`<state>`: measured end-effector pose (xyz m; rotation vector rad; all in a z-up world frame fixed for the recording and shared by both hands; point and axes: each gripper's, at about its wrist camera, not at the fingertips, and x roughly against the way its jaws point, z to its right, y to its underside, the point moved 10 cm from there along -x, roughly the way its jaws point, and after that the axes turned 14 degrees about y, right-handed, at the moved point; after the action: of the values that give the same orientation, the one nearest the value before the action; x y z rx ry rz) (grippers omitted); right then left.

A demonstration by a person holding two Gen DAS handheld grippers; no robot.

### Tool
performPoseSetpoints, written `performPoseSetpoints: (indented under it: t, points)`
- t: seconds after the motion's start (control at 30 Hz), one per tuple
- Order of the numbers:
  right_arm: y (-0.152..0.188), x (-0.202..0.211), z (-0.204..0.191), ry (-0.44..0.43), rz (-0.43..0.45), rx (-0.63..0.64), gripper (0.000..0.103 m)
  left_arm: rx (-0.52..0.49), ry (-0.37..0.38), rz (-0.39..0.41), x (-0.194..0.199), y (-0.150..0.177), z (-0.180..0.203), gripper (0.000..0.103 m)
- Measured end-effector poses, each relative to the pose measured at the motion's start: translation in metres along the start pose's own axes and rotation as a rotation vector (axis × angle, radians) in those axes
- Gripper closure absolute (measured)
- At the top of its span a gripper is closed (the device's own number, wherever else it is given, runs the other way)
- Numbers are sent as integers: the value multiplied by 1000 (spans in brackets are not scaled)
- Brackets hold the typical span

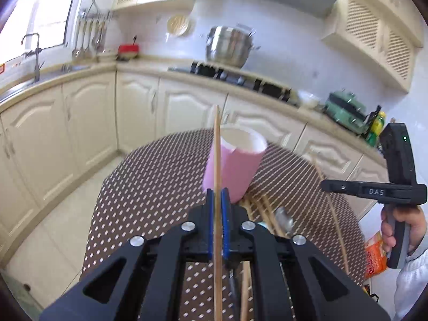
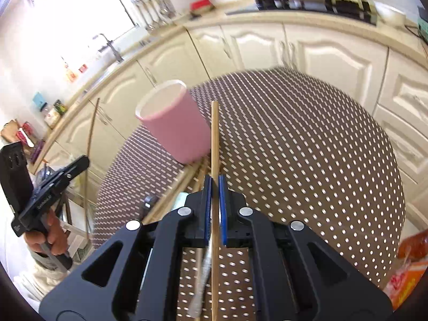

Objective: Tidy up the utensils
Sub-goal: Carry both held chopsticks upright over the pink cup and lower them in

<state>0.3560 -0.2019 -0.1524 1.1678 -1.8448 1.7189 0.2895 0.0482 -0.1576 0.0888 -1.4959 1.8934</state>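
Left tongs pinching a wooden chopstick, right tongs pinching another chopstick, pink cup at twelve o'clock on dotted worktop, spare chopsticks beside its base

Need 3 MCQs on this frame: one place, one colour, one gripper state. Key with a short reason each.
1. Where does the cup stand?
A. on the dotted tablecloth
B. on the kitchen counter
C. in the sink

2. What colour is the cup outside?
A. green
B. pink
C. black

3. What is the left gripper doing?
A. wide open, holding nothing
B. shut on a spoon
C. shut on a chopstick

Key: 1 A, its base sits on the cloth beside loose chopsticks; 2 B, pink wall with white inside; 3 C, the blue pads press a wooden stick on both sides. The right gripper likewise grips its own chopstick.
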Motion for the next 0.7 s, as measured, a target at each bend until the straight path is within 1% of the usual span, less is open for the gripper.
performPoseSetpoints:
  t: [0.1,0.2,0.37,0.57,0.7]
  points:
    - [-13,11,-9,-27,35,6,97,-34,20,43,0,-11,13,98]
    - [-21,16,-17,-50,66,6,97,-67,43,72,-3,-21,22,98]
    - [-45,28,-31,-77,124,-6,97,-111,67,107,-12,-37,35,98]
    - [-69,36,-37,-97,194,-22,97,-139,115,170,-24,-66,49,98]
    - [-94,43,-41,-97,258,-21,97,-162,134,218,-33,-86,56,97]
